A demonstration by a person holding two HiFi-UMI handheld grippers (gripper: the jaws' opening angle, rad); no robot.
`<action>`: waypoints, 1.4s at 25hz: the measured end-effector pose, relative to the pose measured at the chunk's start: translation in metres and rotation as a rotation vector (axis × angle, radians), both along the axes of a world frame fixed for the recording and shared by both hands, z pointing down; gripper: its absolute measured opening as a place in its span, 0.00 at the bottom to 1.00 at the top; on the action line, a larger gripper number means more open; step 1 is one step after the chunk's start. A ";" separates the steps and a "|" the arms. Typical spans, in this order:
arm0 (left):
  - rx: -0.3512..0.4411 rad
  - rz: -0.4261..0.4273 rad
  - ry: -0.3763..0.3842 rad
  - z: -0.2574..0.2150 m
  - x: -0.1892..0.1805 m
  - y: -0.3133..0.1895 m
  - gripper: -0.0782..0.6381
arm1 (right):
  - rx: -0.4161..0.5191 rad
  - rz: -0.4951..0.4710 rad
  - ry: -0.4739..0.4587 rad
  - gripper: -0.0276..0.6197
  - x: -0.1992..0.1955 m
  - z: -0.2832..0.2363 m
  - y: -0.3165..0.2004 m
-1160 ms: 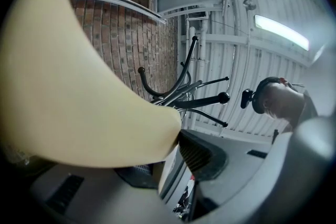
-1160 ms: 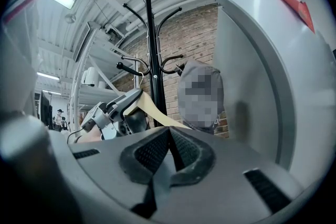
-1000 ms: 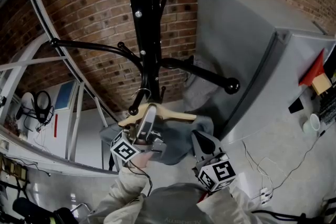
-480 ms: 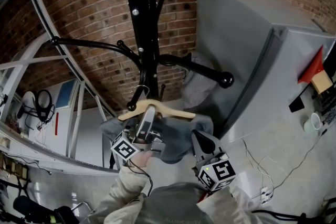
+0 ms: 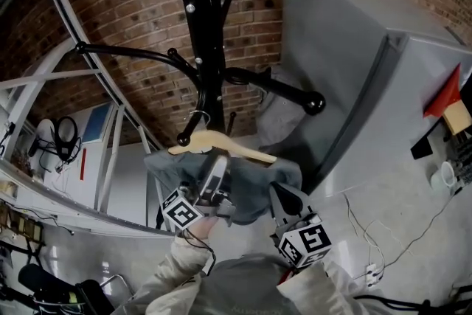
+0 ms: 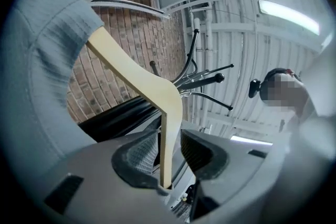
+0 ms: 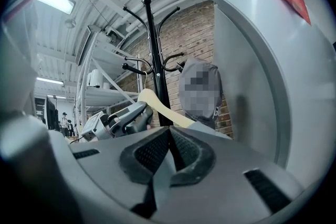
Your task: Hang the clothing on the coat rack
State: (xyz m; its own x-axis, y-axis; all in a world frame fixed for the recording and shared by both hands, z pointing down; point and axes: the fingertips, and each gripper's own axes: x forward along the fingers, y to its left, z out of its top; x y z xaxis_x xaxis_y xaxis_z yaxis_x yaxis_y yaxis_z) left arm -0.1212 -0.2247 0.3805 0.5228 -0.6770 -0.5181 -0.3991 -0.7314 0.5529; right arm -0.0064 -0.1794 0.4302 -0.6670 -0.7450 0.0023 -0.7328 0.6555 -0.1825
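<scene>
A tall black coat rack (image 5: 200,48) stands against the brick wall. A wooden hanger (image 5: 230,149) carrying grey-blue clothing (image 5: 247,188) is up by a low peg of the rack; whether its hook rests on the peg I cannot tell. My left gripper (image 5: 218,163) is just under the hanger's middle. In the left gripper view the hanger (image 6: 142,81) stands between the jaws of my left gripper (image 6: 169,148), with a gap at the right pad, so it is open. My right gripper (image 5: 277,192) is at the garment's right edge, and in its own view my right gripper (image 7: 169,136) is shut on a fold of the clothing (image 7: 157,181).
A big grey cabinet (image 5: 354,70) stands close on the right of the rack. Another grey cloth (image 5: 284,125) hangs behind the rack's right arm. White metal shelving (image 5: 110,158) fills the left side. Cables (image 5: 369,247) lie on the floor at the right.
The left gripper now sits a little lower against the hanger than before. The hanger and clothing stay by the same low peg. The right gripper has hardly moved.
</scene>
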 end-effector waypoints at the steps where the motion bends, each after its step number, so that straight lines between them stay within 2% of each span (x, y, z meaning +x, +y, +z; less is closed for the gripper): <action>1: -0.003 -0.015 -0.026 0.003 0.001 0.003 0.29 | -0.002 -0.006 -0.001 0.08 0.000 0.001 0.001; 3: -0.010 -0.043 -0.076 0.008 0.003 0.008 0.29 | -0.006 -0.019 -0.003 0.08 0.000 0.003 0.003; 9: -0.026 -0.122 -0.162 0.018 0.005 0.025 0.29 | -0.020 -0.057 -0.002 0.08 0.001 0.009 0.011; 11: -0.025 -0.154 -0.232 0.020 0.009 0.031 0.29 | -0.022 -0.068 -0.002 0.08 0.001 0.009 0.013; 14: -0.021 -0.212 -0.397 0.028 0.020 0.039 0.28 | -0.027 -0.079 -0.005 0.08 0.002 0.012 0.014; 16: -0.023 -0.239 -0.464 0.032 0.024 0.044 0.26 | -0.030 -0.086 -0.007 0.08 0.002 0.014 0.015; 27: -0.073 -0.406 -0.626 0.057 0.018 0.072 0.19 | -0.047 -0.144 -0.001 0.08 -0.010 0.026 0.022; 31: -0.099 -0.439 -0.650 0.066 0.015 0.081 0.13 | -0.059 -0.161 -0.010 0.08 -0.014 0.033 0.023; 35: -0.097 -0.461 -0.703 0.073 0.014 0.090 0.12 | -0.060 -0.182 -0.003 0.08 -0.022 0.034 0.026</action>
